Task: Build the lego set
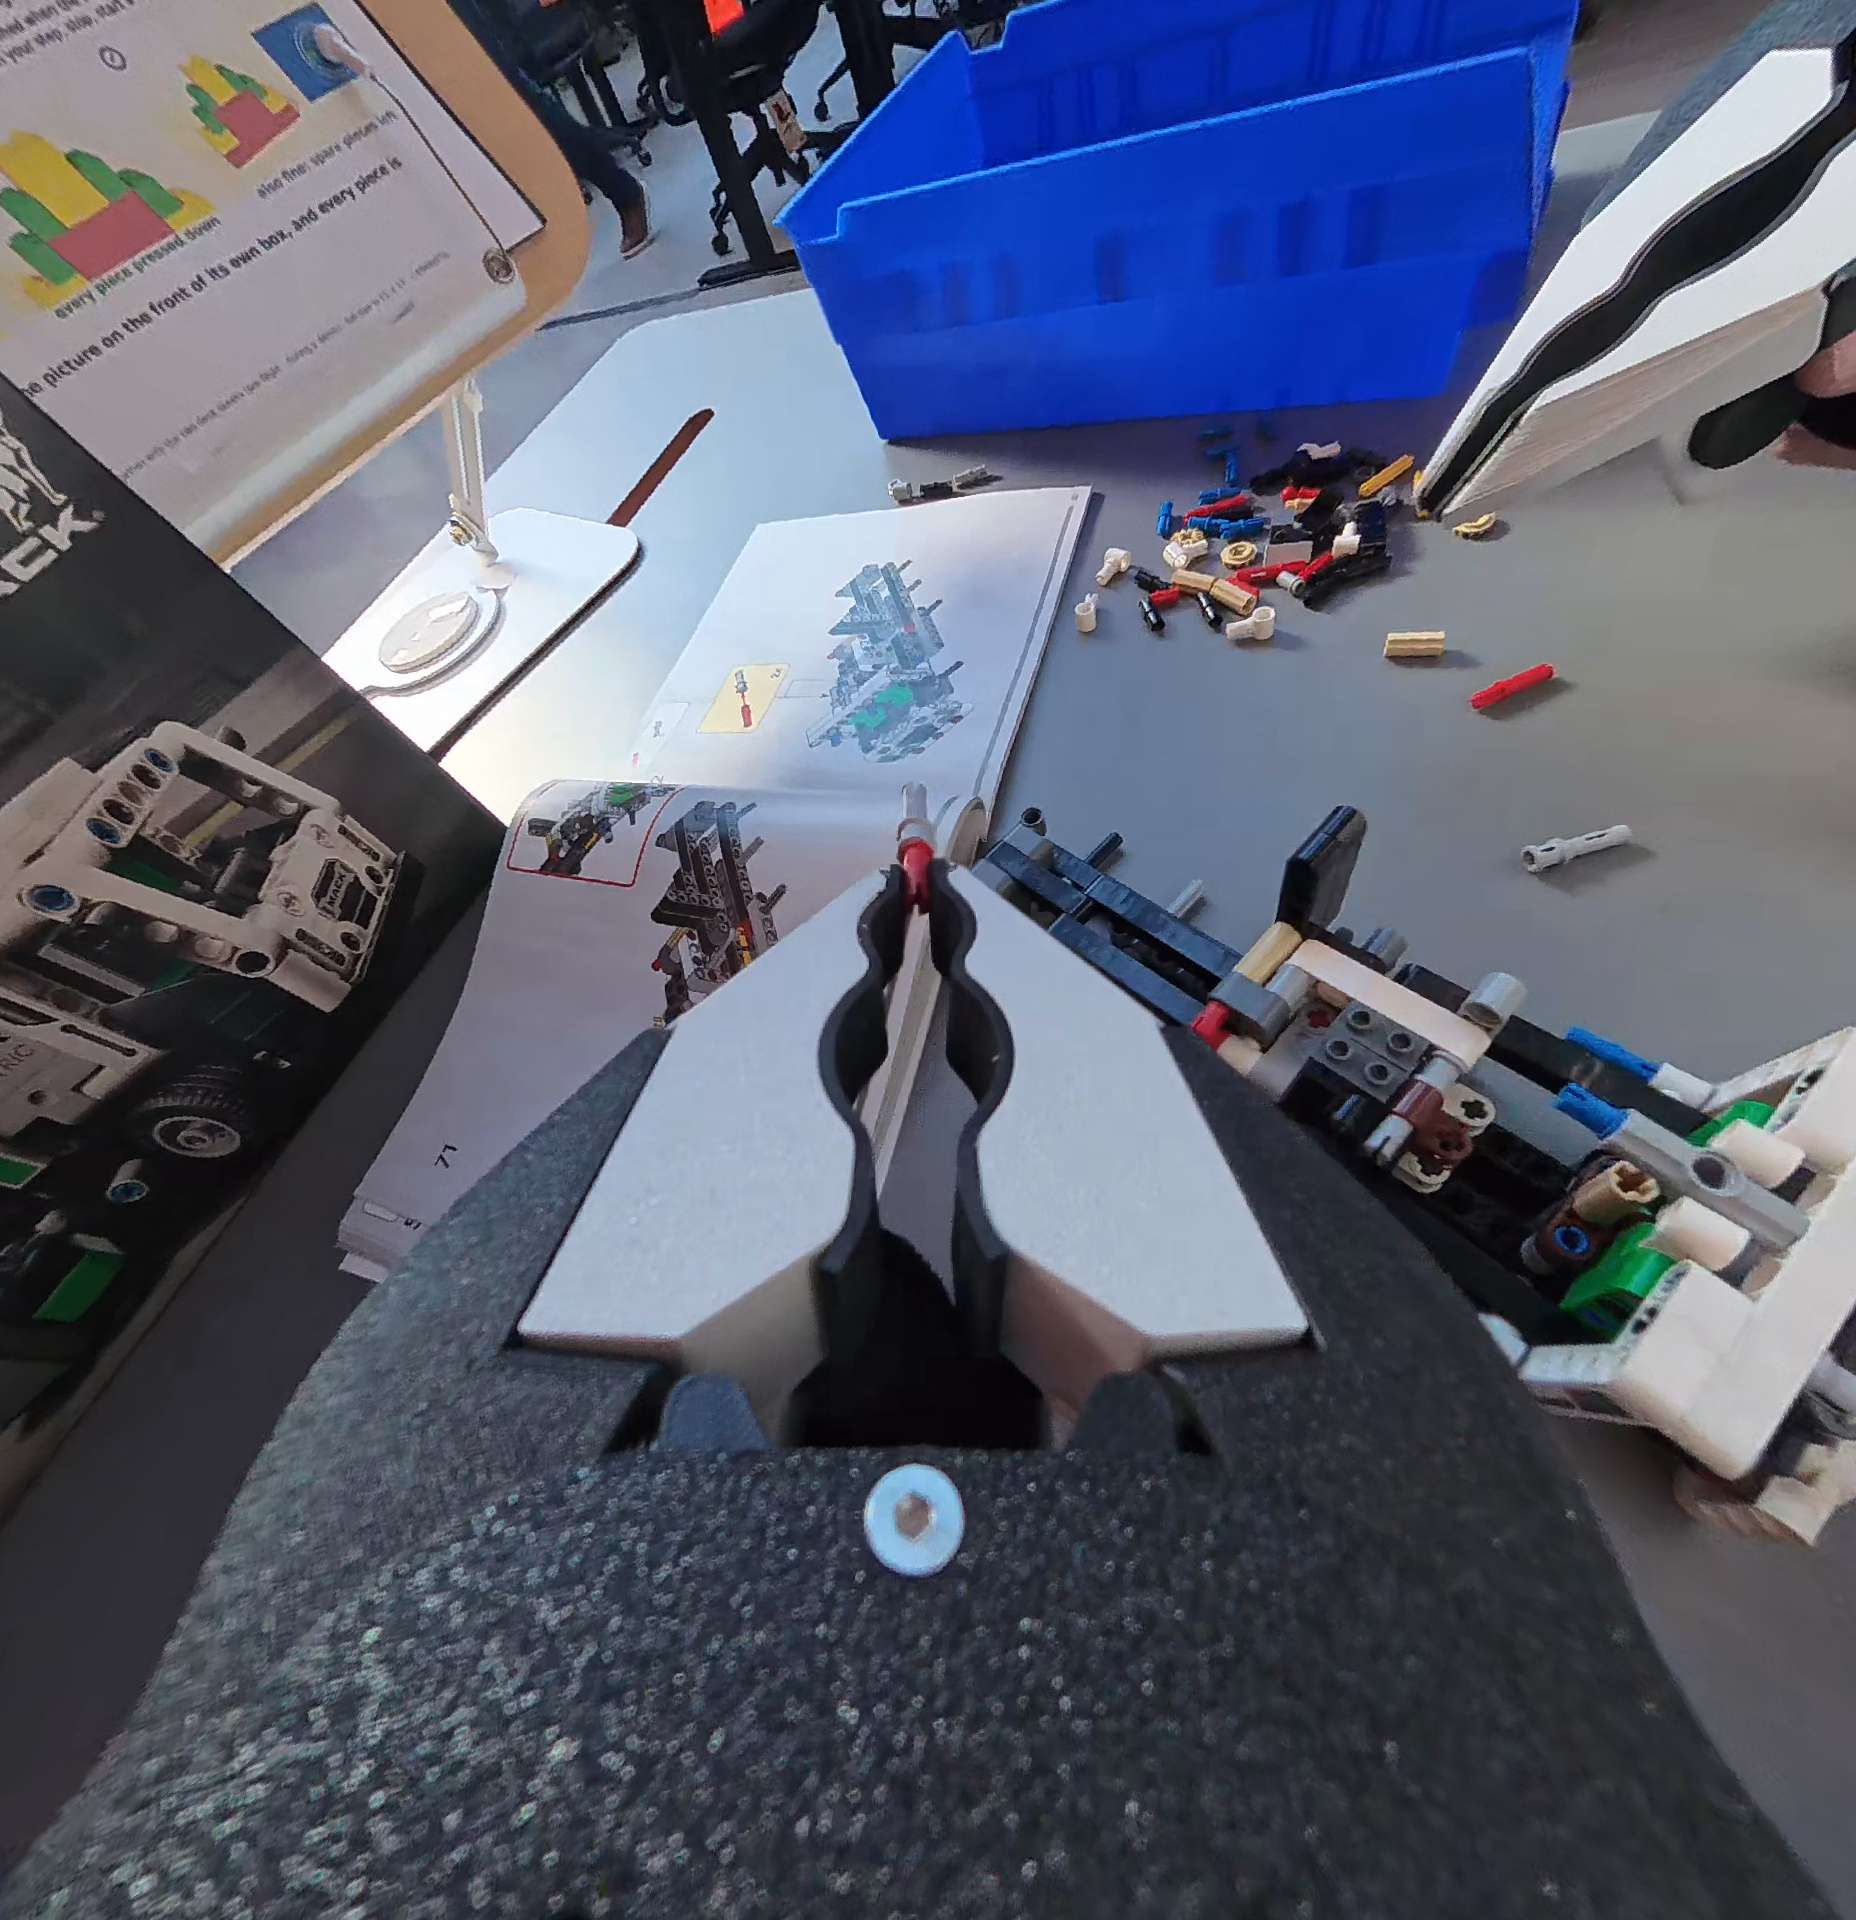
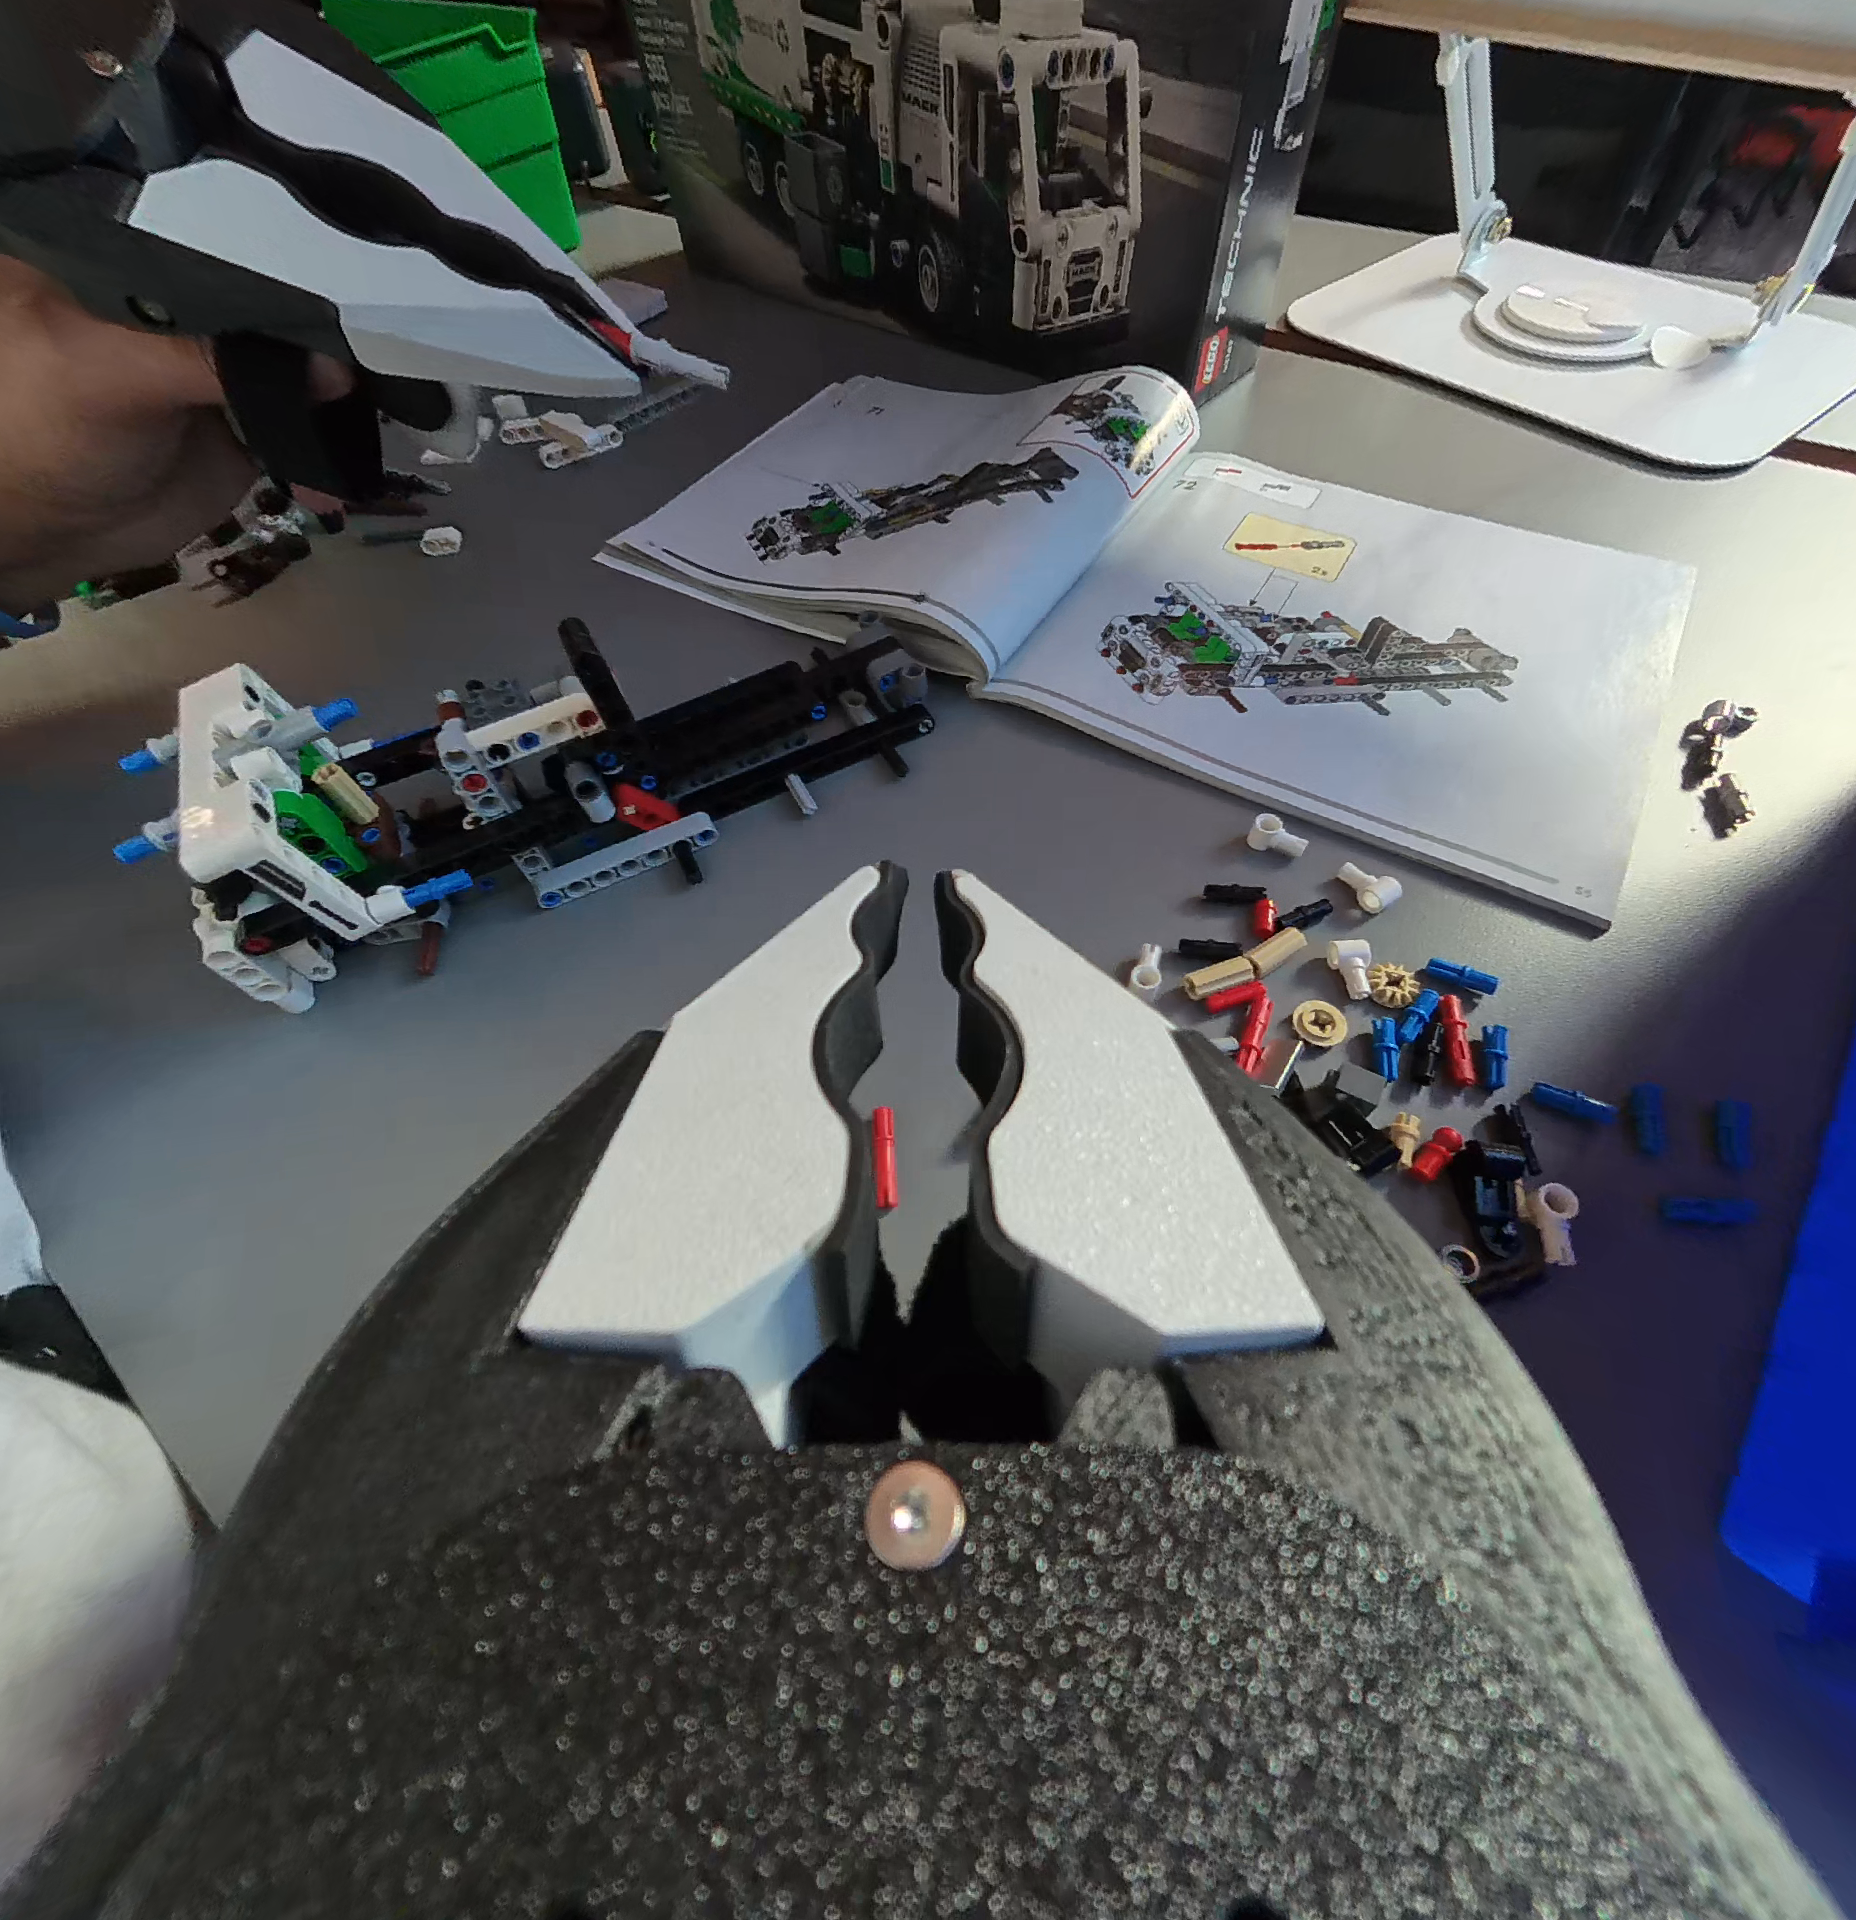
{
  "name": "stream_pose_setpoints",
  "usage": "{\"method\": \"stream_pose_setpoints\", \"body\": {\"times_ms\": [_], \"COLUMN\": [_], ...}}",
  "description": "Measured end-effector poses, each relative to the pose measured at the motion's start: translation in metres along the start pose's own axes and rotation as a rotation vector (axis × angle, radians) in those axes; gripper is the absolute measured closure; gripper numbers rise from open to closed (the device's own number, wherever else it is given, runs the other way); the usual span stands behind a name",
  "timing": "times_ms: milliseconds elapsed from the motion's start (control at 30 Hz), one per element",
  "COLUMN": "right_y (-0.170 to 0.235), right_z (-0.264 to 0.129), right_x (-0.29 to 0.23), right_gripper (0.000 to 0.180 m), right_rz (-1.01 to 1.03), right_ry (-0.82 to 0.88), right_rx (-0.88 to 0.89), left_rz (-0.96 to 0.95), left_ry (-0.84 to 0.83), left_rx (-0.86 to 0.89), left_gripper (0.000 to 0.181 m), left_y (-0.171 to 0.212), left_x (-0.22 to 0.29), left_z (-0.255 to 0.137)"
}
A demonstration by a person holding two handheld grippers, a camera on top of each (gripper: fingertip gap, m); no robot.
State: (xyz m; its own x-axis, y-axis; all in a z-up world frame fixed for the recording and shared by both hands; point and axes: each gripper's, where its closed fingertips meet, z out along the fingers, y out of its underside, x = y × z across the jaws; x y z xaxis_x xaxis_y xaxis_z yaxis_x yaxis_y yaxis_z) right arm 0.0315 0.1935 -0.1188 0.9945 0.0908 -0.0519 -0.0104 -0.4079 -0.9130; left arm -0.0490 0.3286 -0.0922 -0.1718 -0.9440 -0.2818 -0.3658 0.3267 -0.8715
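— Right then, left gripper (image 1: 916, 878): clamped at the very tips on a small red and grey pin (image 1: 915, 844), held up over the open instruction booklet (image 1: 862, 665).

— Seen from the other side too? Same pin poking out past the tips, raised clear of the grey table (image 1: 1267, 748)?

— Yes, with a bare hand (image 2: 93, 416) wrapped round the handle. Right gripper (image 2: 919, 883) next: tips a little apart, gripping nothing, hovering above the table.

— And the red bit between its fingers?

— Just a loose red pin (image 2: 883, 1155) lying on the table below, glimpsed through the gap.

— Moving outward: half-built truck frame (image 2: 508, 790) lying flat between the two grippers, white cab end with green and blue parts on one side, long black beams stretching toward the booklet, far end almost touching its spine.

— Loose parts?

— Scattered pile of small pieces (image 2: 1391, 1049) to the right of the right gripper, red, blue, black, tan and white, just beside the booklet's lower corner and near a blue bin (image 1: 1194, 239).

— Further back?

— Dark set box (image 2: 965, 177) with the truck picture standing behind the booklet, white stand (image 2: 1589, 353) next to it, green bin (image 2: 477, 104) at the far left.
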Motion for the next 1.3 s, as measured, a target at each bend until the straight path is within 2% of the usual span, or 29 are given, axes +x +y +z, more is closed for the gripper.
{"method": "stream_pose_setpoints", "body": {"times_ms": [300, 567, 800, 967, 1067, 1233, 1300], "right_y": [-0.009, -0.013, -0.046, -0.065, -0.077, -0.084, -0.083], "right_z": [-0.006, 0.000, 0.010, 0.014, 0.008, 0.001, 0.001], "right_x": [-0.023, -0.064, -0.127, -0.137, -0.150, -0.163, -0.164], "right_gripper": [0.174, 0.174, 0.170, 0.162, 0.160, 0.160, 0.169], "right_rz": [-0.052, -0.067, 0.113, 0.252, 0.377, 0.513, 0.544], "right_ry": [-0.032, -0.102, -0.370, -0.482, -0.627, -0.744, -0.745], "right_rx": [0.017, 0.017, 0.101, 0.172, 0.196, 0.214, 0.213], "left_rz": [0.059, 0.189, 0.313, 0.353, 0.371, 0.392, 0.377], "left_ry": [-0.056, -0.146, -0.157, -0.166, -0.182, -0.205, -0.220], "left_rx": [-0.009, -0.067, 0.000, 0.079, 0.140, 0.176, 0.199], "left_gripper": [0.179, 0.179, 0.179, 0.180, 0.181, 0.180, 0.180], "left_y": [-0.008, -0.002, -0.017, -0.032, -0.044, -0.051, -0.053], "left_x": [0.017, 0.038, 0.075, 0.094, 0.104, 0.115, 0.117], "left_z": [-0.025, -0.056, -0.069, -0.080, -0.086, -0.088, -0.089]}}
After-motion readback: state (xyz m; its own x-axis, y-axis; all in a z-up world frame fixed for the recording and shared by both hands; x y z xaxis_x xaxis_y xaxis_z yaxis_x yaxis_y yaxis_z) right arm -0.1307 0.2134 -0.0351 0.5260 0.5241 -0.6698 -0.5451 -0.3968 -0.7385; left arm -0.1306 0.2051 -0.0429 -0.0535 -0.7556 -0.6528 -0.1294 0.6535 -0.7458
